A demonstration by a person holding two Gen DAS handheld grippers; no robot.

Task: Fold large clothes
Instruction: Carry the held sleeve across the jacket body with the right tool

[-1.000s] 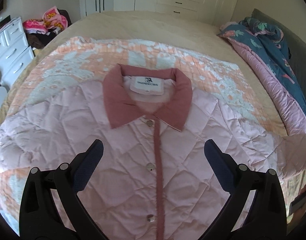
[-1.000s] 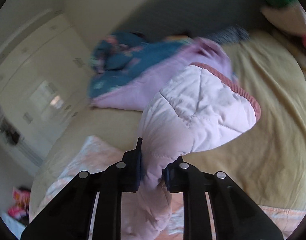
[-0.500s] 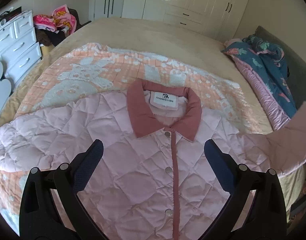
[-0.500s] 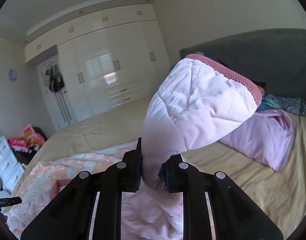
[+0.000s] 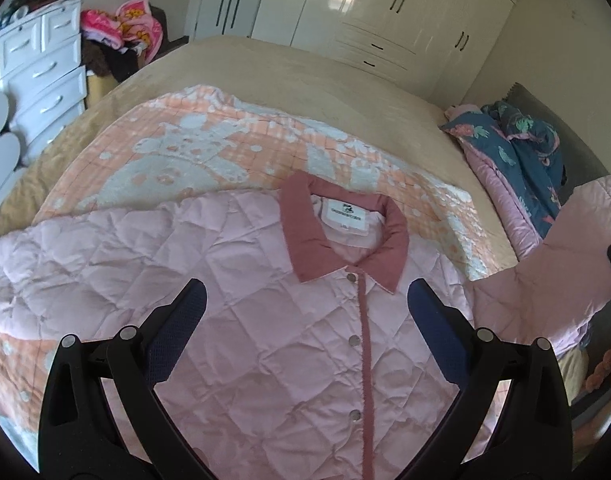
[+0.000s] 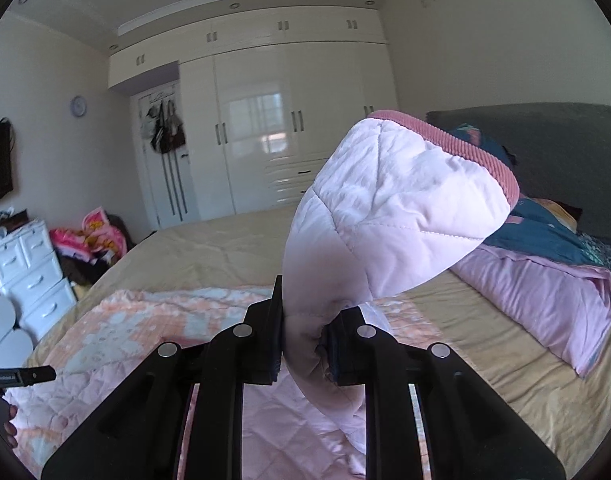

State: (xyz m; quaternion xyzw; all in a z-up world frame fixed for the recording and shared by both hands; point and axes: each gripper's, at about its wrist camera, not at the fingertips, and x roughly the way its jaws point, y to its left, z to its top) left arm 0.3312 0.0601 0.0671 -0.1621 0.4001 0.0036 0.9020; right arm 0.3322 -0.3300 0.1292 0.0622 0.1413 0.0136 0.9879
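One garment: pink quilted jacket (image 5: 265,320) lies front-up and buttoned on the peach-and-white blanket (image 5: 193,160) spread over the bed (image 5: 305,76); dark pink collar (image 5: 341,240) toward the wardrobe (image 5: 385,12)
Body: flat, not yet folded; no crease or turned-over panel visible on the front
Far sleeve: the one on the left of the left wrist view lies stretched out across the blanket, untouched
Right sleeve (image 6: 385,220): lifted clear of the bed; its ribbed pink cuff (image 6: 465,152) stands above the tongs
Right gripper (image 6: 303,336): pressed together, pinching the sleeve just below the cuff end
Left gripper (image 5: 305,312): spread wide above the jacket's chest; nothing between its fingers; not touching the fabric as far as can be told
Progress: early, by my reading; the first sleeve fold is in hand, none is laid down
Left to do: bring this sleeve across the chest; fold the other sleeve in; fold the body over itself
Surroundings: blue floral quilt (image 5: 517,160) bunched at the bed's side, well apart from the jacket
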